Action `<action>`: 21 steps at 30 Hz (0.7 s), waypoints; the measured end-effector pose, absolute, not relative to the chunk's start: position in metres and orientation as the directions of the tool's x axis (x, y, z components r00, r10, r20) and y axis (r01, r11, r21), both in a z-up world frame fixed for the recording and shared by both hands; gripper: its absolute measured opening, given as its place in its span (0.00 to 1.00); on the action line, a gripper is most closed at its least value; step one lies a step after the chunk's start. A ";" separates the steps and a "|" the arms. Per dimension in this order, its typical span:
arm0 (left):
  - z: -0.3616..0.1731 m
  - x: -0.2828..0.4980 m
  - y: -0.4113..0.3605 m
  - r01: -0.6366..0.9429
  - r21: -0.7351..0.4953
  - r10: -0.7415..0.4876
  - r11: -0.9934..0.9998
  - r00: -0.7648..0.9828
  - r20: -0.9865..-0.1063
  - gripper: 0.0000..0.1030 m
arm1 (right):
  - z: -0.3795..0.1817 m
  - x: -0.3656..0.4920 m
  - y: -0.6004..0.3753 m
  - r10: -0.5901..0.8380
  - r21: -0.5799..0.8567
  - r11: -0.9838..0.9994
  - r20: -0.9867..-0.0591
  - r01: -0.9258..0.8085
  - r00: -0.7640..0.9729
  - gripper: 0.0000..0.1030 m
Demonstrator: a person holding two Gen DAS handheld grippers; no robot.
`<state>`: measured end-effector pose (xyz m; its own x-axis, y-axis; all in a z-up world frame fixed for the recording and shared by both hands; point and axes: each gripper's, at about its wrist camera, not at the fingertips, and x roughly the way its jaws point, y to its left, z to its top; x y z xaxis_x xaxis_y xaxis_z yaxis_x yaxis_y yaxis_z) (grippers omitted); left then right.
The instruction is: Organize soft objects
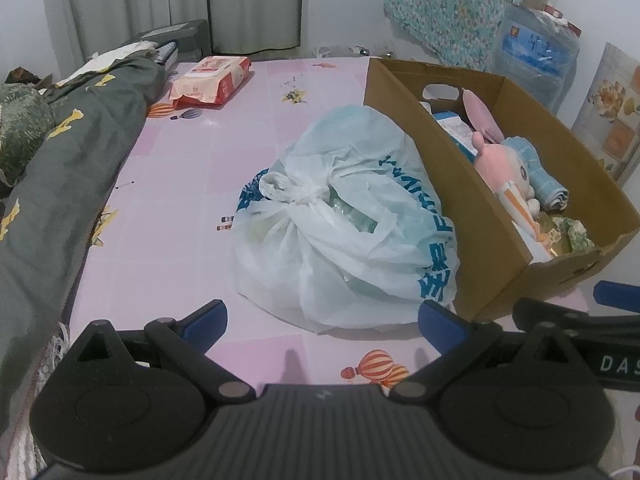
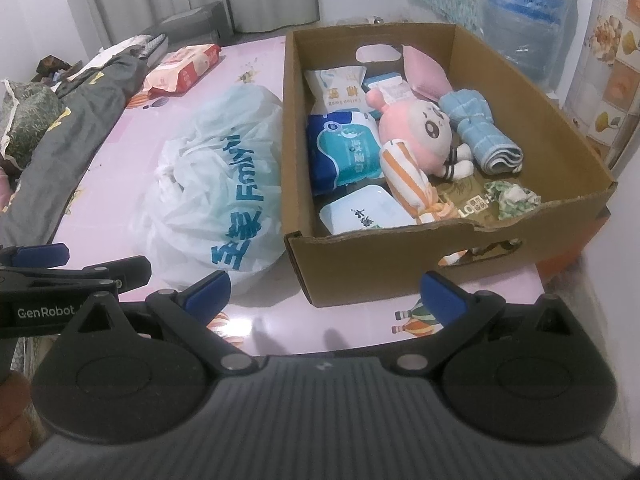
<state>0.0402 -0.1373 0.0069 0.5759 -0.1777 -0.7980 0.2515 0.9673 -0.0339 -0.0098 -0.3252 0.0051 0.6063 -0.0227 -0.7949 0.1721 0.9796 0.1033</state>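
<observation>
Both tools are hovering low over the table (image 1: 168, 184) with nothing held, so a pick looks about to begin. At far left a wipes pack (image 1: 212, 80) is lying near the bedding. The left hand-held gripper (image 1: 322, 318), spread wide, is facing the knotted bag (image 1: 344, 220), printed "Family" with blue Chinese characters, just beside the box (image 2: 400, 264). The right hand-held gripper (image 2: 326, 294), also wide, is facing that box, where a plush (image 2: 416, 136) and a "Cotton Swab" packet (image 2: 332, 88) are lying. Likely next: gripping the bag's knot and lifting.
</observation>
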 end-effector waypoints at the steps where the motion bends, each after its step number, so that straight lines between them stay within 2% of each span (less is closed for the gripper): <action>1: 0.007 0.040 -0.137 0.251 -0.034 -0.178 0.967 0.575 -0.799 0.99 | 0.005 -0.010 -0.325 -0.023 0.103 0.980 -0.796 0.172 0.605 0.99; 21: 0.002 0.044 -0.139 0.246 -0.034 -0.170 0.969 0.560 -0.811 0.99 | -0.001 -0.005 -0.326 -0.015 0.107 0.979 -0.809 0.172 0.587 0.99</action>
<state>0.0442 -0.1394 0.0018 0.5603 -0.1704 -0.8106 0.2457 0.9688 -0.0337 -0.0046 -0.3256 -0.0011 0.5874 -0.0149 -0.8092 0.1722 0.9792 0.1070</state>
